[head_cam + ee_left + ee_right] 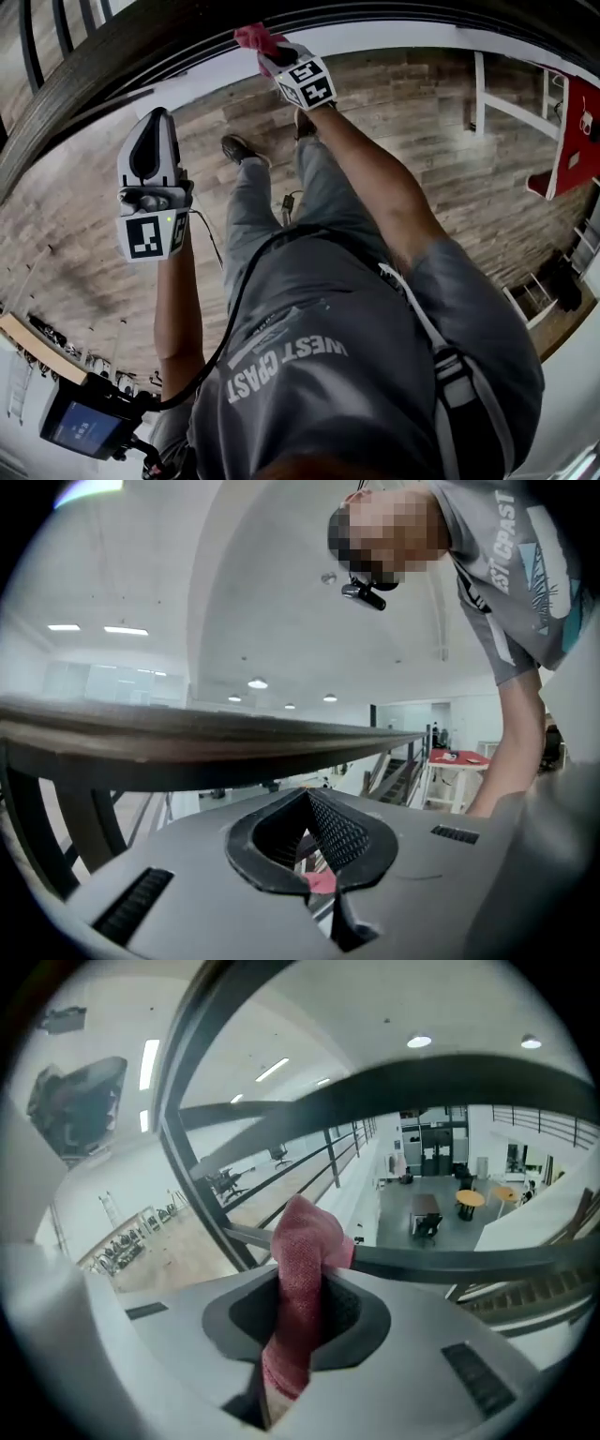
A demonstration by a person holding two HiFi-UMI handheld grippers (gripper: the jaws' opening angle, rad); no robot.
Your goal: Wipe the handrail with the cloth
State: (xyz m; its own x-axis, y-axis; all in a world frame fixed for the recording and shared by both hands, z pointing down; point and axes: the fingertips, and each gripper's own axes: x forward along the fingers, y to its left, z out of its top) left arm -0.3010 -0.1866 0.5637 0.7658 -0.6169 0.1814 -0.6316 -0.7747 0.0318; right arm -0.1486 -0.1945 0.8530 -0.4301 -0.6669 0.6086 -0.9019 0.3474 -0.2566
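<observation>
The handrail [141, 52] is the biggest thing here. It is a dark, rigid bar that arcs across the top of the head view, and it runs as a broad band above your left gripper [305, 808] in that gripper's own view. It looks fixed, so you can probably press on it without it giving way.

Your left gripper [155, 117] hangs below the rail's near edge, well apart from it. Its jaws are drawn together at the tips with nothing between them.

Your right gripper [270, 56] is up at the rail's near edge, and its jaws are clamped on the cloth [300, 1288].

The cloth [255, 37] is a small piece of red woven fabric, pinched around its middle. A bunched end stands up past the jaw tips, right at a dark bar of the railing, and a tail hangs back between the jaws.

The cloth will likely handle as light, soft and floppy. It should fold over under pressure and drag rather than slide. Only a short tuft is exposed, so lead with that tuft and keep the hard jaw tips off the rail. The mid-cloth grip looks sound; a hold nearer an edge would probably let the cloth pull free.
</observation>
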